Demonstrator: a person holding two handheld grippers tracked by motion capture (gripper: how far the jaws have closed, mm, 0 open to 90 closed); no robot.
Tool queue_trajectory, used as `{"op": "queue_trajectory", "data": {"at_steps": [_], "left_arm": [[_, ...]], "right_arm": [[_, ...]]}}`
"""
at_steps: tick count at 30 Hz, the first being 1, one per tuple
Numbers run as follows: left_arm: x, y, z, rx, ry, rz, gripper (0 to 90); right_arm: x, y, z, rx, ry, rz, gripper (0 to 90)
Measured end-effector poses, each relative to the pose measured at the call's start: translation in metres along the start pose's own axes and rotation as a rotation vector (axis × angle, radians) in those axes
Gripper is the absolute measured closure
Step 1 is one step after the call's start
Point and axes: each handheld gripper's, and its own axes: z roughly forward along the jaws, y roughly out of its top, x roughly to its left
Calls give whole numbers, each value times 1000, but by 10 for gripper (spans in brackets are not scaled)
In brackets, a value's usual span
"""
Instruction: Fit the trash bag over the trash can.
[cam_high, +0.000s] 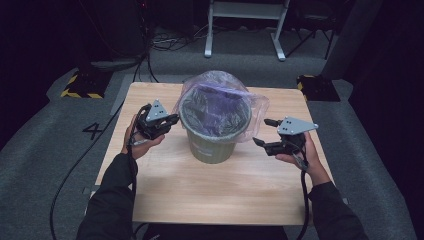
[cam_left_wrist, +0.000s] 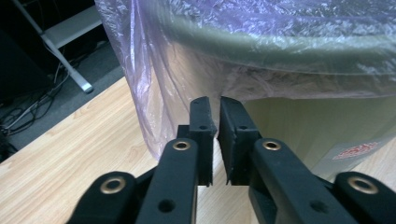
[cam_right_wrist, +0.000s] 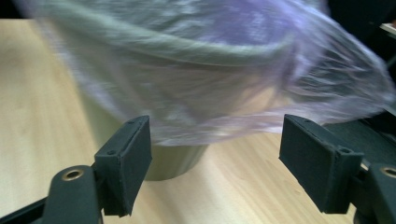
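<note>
An olive-green bin (cam_high: 212, 147) stands in the middle of the wooden table (cam_high: 210, 195). A thin purple plastic bag (cam_high: 220, 92) lines it and drapes over its rim. My left gripper (cam_high: 175, 120) is at the bin's left side. In the left gripper view its jaws (cam_left_wrist: 216, 105) stand almost together, and the bag's hem (cam_left_wrist: 196, 60) gathers at their tips against the bin wall (cam_left_wrist: 299, 126). My right gripper (cam_high: 260, 131) hangs open just right of the bin. Between its wide jaws (cam_right_wrist: 215, 140) I see the blurred bag (cam_right_wrist: 210, 93) and the bin's base (cam_right_wrist: 173, 163), untouched.
Bare tabletop lies in front of the bin and at both sides. Beyond the table, on the grey floor, are a white frame's legs (cam_high: 245, 30), cables, and two yellow-and-black striped blocks (cam_high: 80, 87) (cam_high: 315, 85).
</note>
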Motion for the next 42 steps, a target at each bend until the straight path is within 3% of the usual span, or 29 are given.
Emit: {"op": "queue_trajectory", "data": {"at_steps": [3, 8, 11, 13, 16, 20, 22, 28, 32, 34, 35, 37, 39, 42], "left_arm": [[0, 1, 0, -17, -18, -5, 896], [-4, 2, 5, -10, -45, 5, 898], [-8, 2, 8, 4, -50, 16, 899], [-10, 1, 7, 0, -65, 16, 899], [-14, -2, 5, -4, -78, 19, 900], [-20, -7, 6, 7, -89, 27, 899], [-23, -9, 5, 0, -111, 32, 900], [-30, -16, 2, 22, -118, 48, 900], [-30, -20, -6, 3, -89, 45, 899], [-31, -20, -12, -22, -52, 53, 887], [-31, -19, -15, -39, -30, 33, 698], [-33, -17, -18, -58, -17, 37, 524], [-34, -15, -18, -60, -12, 34, 402], [-35, -12, -14, -47, 33, 39, 262]], "right_arm": [[7, 3, -1, -20, 34, 4, 242], [14, 1, 10, 11, 74, 6, 253], [17, -1, 17, 62, 77, -25, 366], [17, -3, 21, 89, 71, -33, 526], [18, -10, 26, 115, 53, -43, 697], [19, -19, 25, 109, 76, -29, 889], [18, -23, 22, 98, 93, -15, 900], [16, -27, 14, 80, 114, 20, 900], [18, -28, 14, 101, 130, 4, 900], [20, -29, 14, 93, 137, -8, 900], [21, -29, 14, 90, 141, -7, 900], [22, -28, 12, 68, 151, 1, 900], [22, -25, 10, 49, 159, 4, 900], [21, -20, 7, 33, 154, 0, 899]]}}
